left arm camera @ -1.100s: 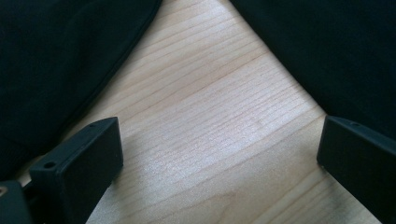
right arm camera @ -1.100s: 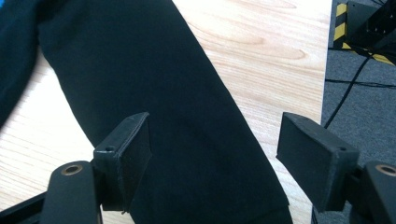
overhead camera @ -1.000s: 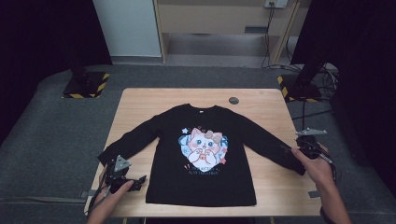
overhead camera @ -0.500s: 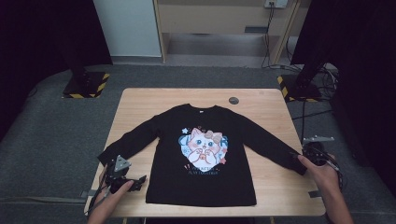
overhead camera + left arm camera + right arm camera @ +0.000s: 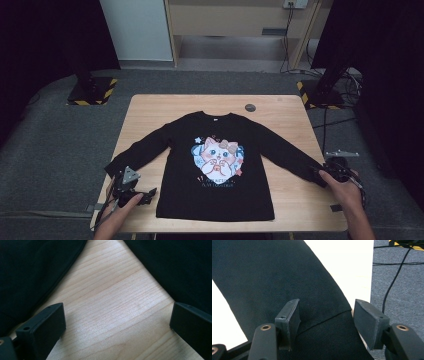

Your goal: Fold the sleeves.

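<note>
Wooden table (image 5: 280, 115), black sweatshirt (image 5: 215, 160) flat, right tongs (image 5: 325, 317) straddling cuff (image 5: 329, 340) (seam visible close-up)

Recording studio or lab, black curtains (image 5: 45, 40), light stands (image 5: 90, 85), cables (image 5: 345, 90), lone wooden table (image 5: 280, 115)

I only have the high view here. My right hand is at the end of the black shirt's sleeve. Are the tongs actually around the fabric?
Observer: Yes. In the right gripper view the right tongs stand open astride the sleeve cuff, with its seam between the jaws. They have just been closing, then eased open slightly.
Operator: Is the cuff pinched?
Observer: No. The jaw on that view's right stands just off the cuff's edge.
Operator: And the left tongs?
Observer: The left tongs are wide open over bare table, with nothing between the jaws. The shirt lies on either side.
</note>
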### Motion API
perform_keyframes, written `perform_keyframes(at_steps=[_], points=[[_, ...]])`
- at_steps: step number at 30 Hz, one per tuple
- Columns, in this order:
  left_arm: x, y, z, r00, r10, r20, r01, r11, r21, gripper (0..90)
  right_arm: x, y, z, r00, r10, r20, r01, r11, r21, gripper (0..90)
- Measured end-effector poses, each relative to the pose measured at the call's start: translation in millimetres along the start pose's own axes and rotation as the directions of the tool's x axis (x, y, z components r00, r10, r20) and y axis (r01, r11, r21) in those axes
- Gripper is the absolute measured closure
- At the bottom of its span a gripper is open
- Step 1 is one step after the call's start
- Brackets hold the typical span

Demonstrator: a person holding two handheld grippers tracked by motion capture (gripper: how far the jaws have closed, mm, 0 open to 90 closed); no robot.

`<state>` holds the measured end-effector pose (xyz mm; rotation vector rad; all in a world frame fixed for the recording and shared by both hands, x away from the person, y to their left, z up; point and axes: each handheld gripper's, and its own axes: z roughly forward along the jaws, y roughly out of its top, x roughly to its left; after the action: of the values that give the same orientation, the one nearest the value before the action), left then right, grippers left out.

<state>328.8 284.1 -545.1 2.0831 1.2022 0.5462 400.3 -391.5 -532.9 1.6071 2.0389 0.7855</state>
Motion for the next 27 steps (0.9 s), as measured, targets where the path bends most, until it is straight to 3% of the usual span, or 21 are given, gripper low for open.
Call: perform_keyframes(at_steps=[5, 8, 9, 10, 11, 15, 20, 27], points=[[0.0, 0.0, 0.0, 1.0000, 0.000, 0.000, 0.000, 1.0000, 0.000, 0.0, 3.9, -2.0, -2.0, 0.9995, -0.020, -0.023, 0.020, 1.000, -0.003, 43.7], [0.0, 0.0, 0.0, 1.0000, 0.000, 0.000, 0.000, 1.0000, 0.000, 0.0, 7.8, -2.2, -3.6, 0.9988, -0.028, -0.039, 0.028, 1.000, -0.002, 54.5], [0.0, 0.0, 0.0, 1.0000, 0.000, 0.000, 0.000, 1.0000, 0.000, 0.0, 9.3, -1.8, -4.3, 0.9983, -0.025, -0.053, 0.025, 1.000, -0.001, 62.8], [0.0, 0.0, 0.0, 1.0000, 0.000, 0.000, 0.000, 1.0000, 0.000, 0.0, 9.3, -1.8, -4.3, 0.9983, -0.025, -0.053, 0.025, 1.000, -0.001, 62.8], [0.0, 0.0, 0.0, 1.0000, 0.000, 0.000, 0.000, 1.0000, 0.000, 0.0, 10.3, -1.4, -4.4, 0.9981, -0.012, -0.061, 0.012, 1.000, 0.000, 70.8], [0.0, 0.0, 0.0, 1.0000, 0.000, 0.000, 0.000, 1.0000, 0.000, 0.0, 11.7, -1.8, -4.9, 0.9970, 0.015, -0.076, -0.015, 1.000, 0.000, 79.1], [0.0, 0.0, 0.0, 1.0000, 0.000, 0.000, 0.000, 1.0000, 0.000, 0.0, 16.4, 1.8, -14.2, 0.9969, 0.034, -0.071, -0.038, 0.998, -0.055, 80.7], [0.0, 0.0, 0.0, 1.0000, 0.000, 0.000, 0.000, 1.0000, 0.000, 0.0, 19.4, 13.1, -29.3, 0.9971, 0.020, -0.074, -0.027, 0.994, -0.103, 80.7]])
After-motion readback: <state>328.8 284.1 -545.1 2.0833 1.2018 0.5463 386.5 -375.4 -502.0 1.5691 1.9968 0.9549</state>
